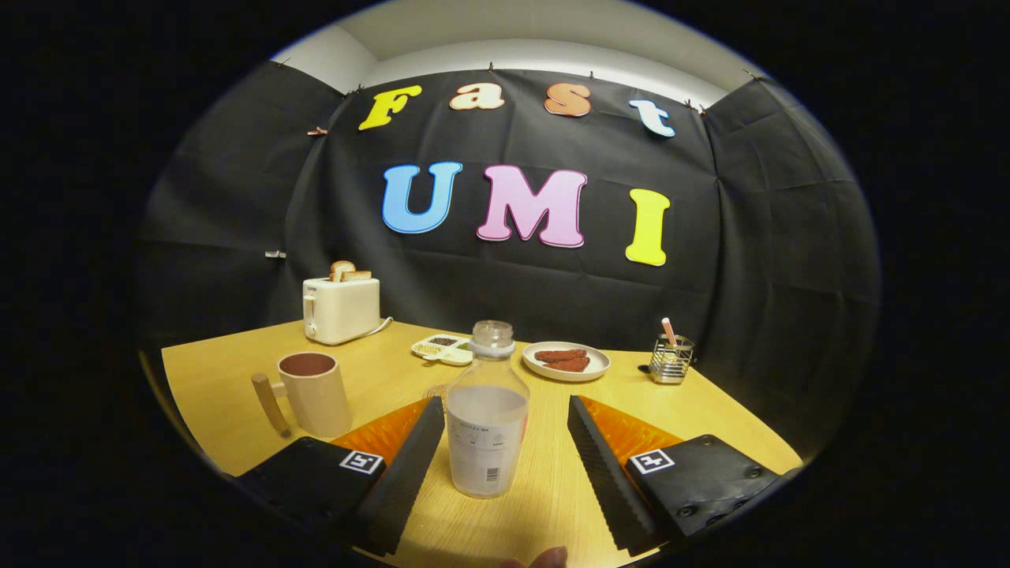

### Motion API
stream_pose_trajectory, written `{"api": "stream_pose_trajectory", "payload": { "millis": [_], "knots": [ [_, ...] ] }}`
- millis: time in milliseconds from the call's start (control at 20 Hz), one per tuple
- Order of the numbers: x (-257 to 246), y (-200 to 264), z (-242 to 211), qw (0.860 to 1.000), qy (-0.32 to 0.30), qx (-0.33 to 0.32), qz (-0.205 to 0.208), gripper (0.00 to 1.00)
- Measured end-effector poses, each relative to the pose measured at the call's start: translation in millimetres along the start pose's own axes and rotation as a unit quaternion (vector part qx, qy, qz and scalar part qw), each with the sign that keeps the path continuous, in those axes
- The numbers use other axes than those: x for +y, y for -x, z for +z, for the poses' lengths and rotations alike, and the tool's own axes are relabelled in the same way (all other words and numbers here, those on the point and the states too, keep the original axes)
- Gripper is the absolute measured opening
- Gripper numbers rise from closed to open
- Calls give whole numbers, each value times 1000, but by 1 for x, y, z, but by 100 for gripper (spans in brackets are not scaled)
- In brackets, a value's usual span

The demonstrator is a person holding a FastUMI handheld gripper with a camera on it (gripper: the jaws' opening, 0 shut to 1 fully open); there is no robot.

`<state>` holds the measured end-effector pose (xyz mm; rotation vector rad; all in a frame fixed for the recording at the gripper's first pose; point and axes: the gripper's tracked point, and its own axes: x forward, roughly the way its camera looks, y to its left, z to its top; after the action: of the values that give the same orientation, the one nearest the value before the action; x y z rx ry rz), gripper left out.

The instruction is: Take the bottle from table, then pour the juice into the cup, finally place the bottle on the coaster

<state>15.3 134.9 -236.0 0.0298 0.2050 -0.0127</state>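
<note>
Straddling the clear bottle (487, 410), the gripper (501, 442) has its fingers spread wide, neither touching it. Best to close squarely on the body, below the shoulder. It stands upright on the table (710, 418), long axis vertical, uncapped mouth up. The mug (314, 392) waits at ten o'clock.
</note>
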Motion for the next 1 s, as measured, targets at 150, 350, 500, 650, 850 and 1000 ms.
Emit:
{"api": "stream_pose_trajectory", "payload": {
  "millis": [150, 350, 500, 650, 850, 1000],
  "knots": [
    [6, -11, -10, 1000, -3, 4, -14, 97],
    [13, -25, -18, 1000, -8, 8, -25, 97],
    [16, -37, -24, 999, -19, 15, -31, 97],
    [15, -45, -34, 998, -28, 27, -44, 96],
    [14, -49, -41, 996, -39, 51, -60, 81],
    [11, -57, -40, 994, -17, 81, -65, 76]
  ]
}}
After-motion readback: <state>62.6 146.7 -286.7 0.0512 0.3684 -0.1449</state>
